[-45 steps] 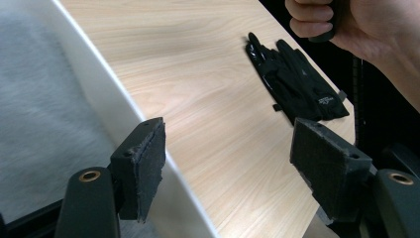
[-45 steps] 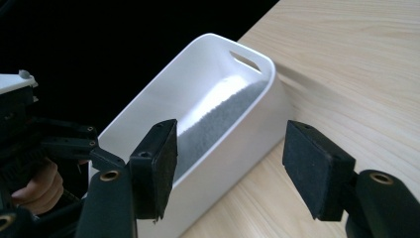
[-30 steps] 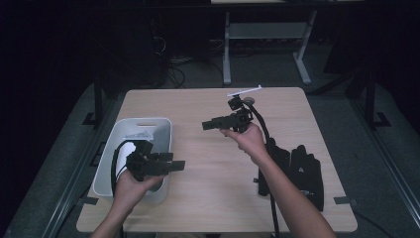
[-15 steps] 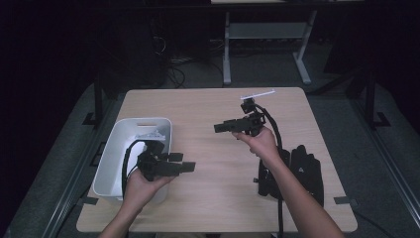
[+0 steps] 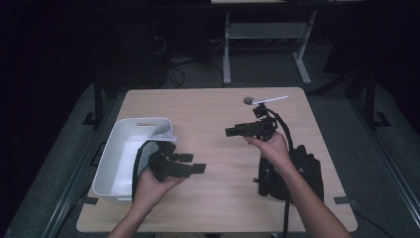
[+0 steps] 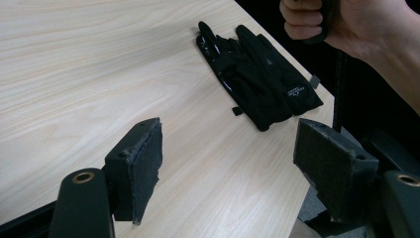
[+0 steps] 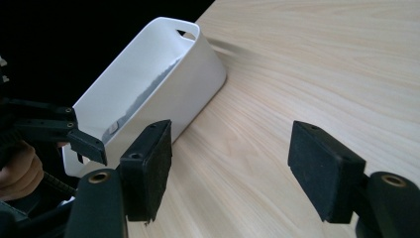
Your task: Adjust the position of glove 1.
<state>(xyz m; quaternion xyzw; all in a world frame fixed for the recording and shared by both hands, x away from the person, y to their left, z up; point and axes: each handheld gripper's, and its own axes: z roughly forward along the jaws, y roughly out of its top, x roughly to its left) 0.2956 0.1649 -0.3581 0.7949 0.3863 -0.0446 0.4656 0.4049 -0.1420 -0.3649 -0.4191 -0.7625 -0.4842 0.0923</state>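
At the left edge of the wooden table [image 5: 208,111] stands the white bin [image 5: 119,148], a plain tub with a slot handle cut into its far wall; from above I can see bare white floor in its far half, while my left hand and its cable cover the near half, so I cannot tell what, if anything, lies there. In the right gripper view the bin shows from the side, and only a little of its inside can be seen over the rim. My left hand [image 5: 151,186] holds the left gripper [image 5: 195,168] just beside the bin's right wall, pointing right across the table, and in the left gripper view its jaws stand wide apart with nothing between them, only table beneath. Farther right, my right hand [image 5: 270,146] holds the right gripper [image 5: 232,132] above the middle of the table, pointing left toward the bin; its jaws are also spread wide and hold nothing. Under my right forearm, near the table's right edge, lie the black gloves [image 6: 260,74], flat on the wood and overlapping. At the far right part of the table rests a thin white stick with a small dark round end [image 5: 265,100].
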